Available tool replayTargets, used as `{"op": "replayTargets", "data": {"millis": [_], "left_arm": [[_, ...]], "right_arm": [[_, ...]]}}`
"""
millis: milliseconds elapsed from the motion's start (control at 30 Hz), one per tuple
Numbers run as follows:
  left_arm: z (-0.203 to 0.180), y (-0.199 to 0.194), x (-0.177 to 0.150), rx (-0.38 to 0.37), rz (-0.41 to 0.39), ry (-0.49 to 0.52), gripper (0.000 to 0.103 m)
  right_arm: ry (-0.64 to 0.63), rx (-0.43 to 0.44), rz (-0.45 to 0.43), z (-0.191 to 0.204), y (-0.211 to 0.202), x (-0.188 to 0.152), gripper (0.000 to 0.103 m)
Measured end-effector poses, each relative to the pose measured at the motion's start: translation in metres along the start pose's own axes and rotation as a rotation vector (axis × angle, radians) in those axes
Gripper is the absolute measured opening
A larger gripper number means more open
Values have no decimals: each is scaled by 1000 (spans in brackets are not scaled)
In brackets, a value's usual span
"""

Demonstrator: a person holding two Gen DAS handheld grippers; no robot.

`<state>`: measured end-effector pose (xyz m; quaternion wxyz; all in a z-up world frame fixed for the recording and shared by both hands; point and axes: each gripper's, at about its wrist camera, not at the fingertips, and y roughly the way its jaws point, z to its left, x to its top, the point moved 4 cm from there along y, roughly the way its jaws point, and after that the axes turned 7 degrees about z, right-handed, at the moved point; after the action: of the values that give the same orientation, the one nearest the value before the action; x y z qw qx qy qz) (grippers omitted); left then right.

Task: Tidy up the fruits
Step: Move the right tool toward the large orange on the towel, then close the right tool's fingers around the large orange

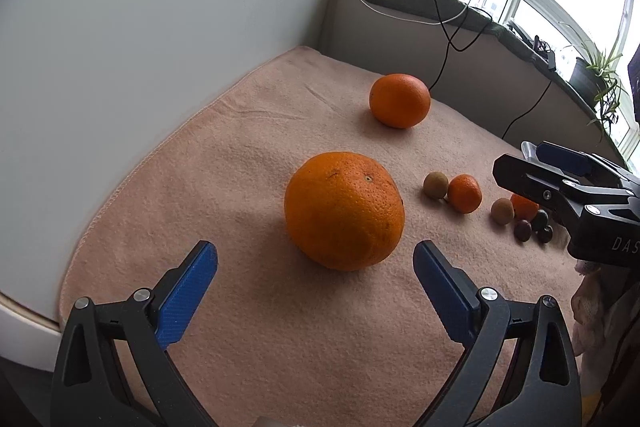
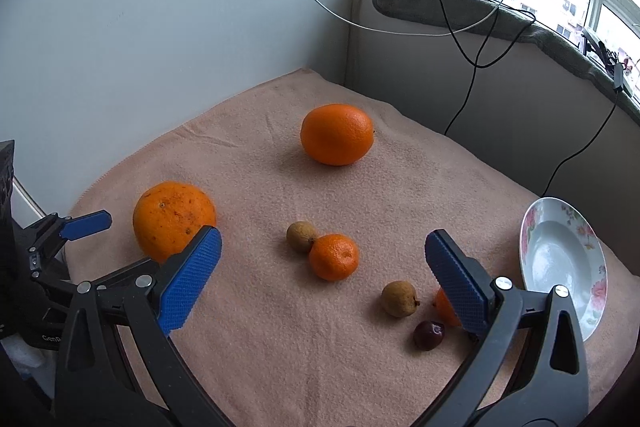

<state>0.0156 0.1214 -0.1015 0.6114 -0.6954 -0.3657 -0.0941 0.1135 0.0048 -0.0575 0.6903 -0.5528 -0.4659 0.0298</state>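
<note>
Fruits are spread all over a peach-pink fleece towel [image 2: 280,347] that covers the table in the corner by the window. Biggest thing besides that is the white shallow plate with pink flower print [image 2: 560,255], sitting at the right edge of the towel with nothing in it. Then two big round oranges: one [image 1: 344,211] sits just ahead of the left gripper [image 1: 316,259], whose blue-padded jaws are spread wide and not touching it; the other big orange [image 2: 337,133] is farther back toward the wall. Right gripper [image 2: 324,251] is also wide open, holding nothing, hovering over the small stuff. There's a small mandarin [image 2: 334,257] touching a brownish-tan little round fruit [image 2: 301,236], a second tan one [image 2: 399,298] near the front, another mandarin [image 2: 443,307] half hidden behind the right finger, and a dark reddish-brown small fruit [image 2: 429,335] just below it. Left view shows a couple more dark ones [image 1: 541,220] in that cluster.
</note>
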Motion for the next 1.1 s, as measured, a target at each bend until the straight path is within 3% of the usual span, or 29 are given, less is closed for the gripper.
{"op": "replayTargets", "data": {"millis": [333,800,1100], "left_arm": [[8,5,0,-20,8,-20,98],[2,16,7,-95,31,-26,98],[1,18,8,-123,38,-24,95]], "right_arm": [[-57,84,32,36,21,20,103],[-9,271,148,46,62,26,103],[-13,342,180,58,68,30,103]]}}
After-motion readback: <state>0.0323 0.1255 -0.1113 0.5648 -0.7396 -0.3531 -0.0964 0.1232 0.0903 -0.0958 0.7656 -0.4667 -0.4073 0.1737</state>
